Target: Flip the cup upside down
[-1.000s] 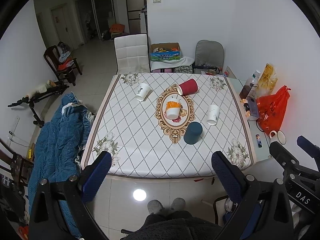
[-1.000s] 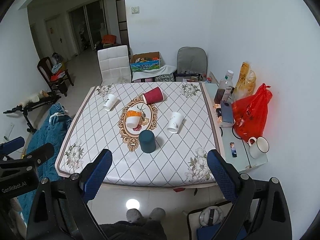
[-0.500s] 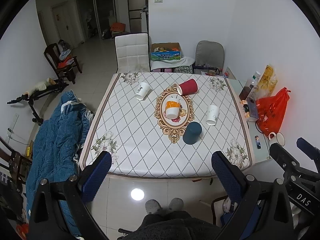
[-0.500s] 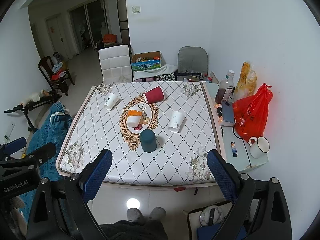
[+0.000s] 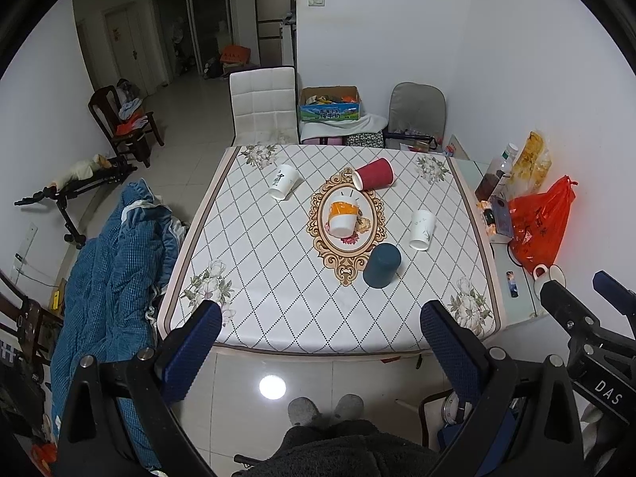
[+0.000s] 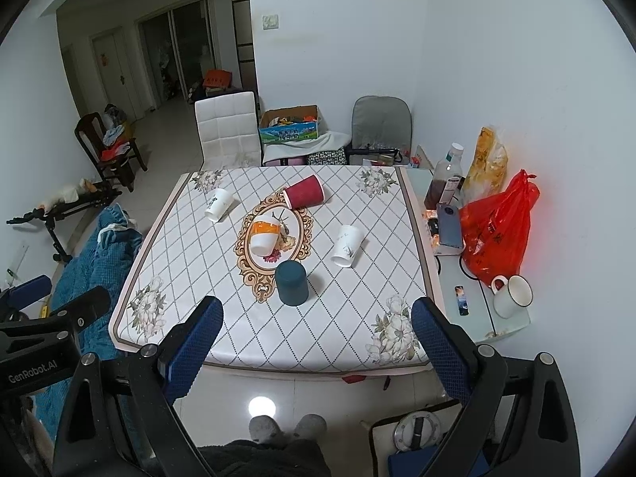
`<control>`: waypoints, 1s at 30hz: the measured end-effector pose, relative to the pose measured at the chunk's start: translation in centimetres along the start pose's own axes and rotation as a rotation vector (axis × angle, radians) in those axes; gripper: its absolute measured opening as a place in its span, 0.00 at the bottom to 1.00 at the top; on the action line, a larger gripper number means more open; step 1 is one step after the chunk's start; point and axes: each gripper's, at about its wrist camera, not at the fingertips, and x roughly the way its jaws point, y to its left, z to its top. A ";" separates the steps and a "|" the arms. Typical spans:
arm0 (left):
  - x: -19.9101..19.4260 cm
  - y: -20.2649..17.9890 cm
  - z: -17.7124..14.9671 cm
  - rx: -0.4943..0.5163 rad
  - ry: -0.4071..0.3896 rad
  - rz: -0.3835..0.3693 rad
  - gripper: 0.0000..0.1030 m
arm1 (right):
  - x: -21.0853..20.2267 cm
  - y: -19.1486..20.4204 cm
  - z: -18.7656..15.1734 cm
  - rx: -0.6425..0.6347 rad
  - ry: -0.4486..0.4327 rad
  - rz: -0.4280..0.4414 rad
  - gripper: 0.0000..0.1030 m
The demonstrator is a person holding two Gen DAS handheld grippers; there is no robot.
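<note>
Several cups sit on a table with a white diamond-pattern cloth [image 5: 278, 278]. A dark teal cup [image 5: 381, 265] [image 6: 291, 282] stands upside down near the front. An orange-and-white cup [image 5: 342, 214] [image 6: 264, 235] lies tilted on the central oval pattern. A red cup [image 5: 373, 173] [image 6: 304, 197] lies on its side behind it. A white cup [image 5: 422, 229] [image 6: 347, 245] lies tilted at the right, another white cup [image 5: 283, 187] [image 6: 218, 204] at the left. My left gripper [image 5: 320, 334] and right gripper [image 6: 316, 328] are open and empty, held back from the table's front edge.
A glass side table [image 6: 469, 286] at the right holds a red bag [image 6: 497, 230], a bottle [image 6: 443, 181], a phone and a white mug [image 6: 512, 296]. A blue quilt [image 5: 107, 278] lies left of the table. Chairs [image 5: 264, 105] and a box stand behind it.
Both cameras have shifted slightly; the table sits a little lower and nearer in view. The cups have not moved and both grippers stay open.
</note>
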 end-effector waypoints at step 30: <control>-0.4 -0.1 0.5 -0.005 -0.010 0.006 0.99 | -0.4 0.0 0.8 0.009 0.001 0.002 0.95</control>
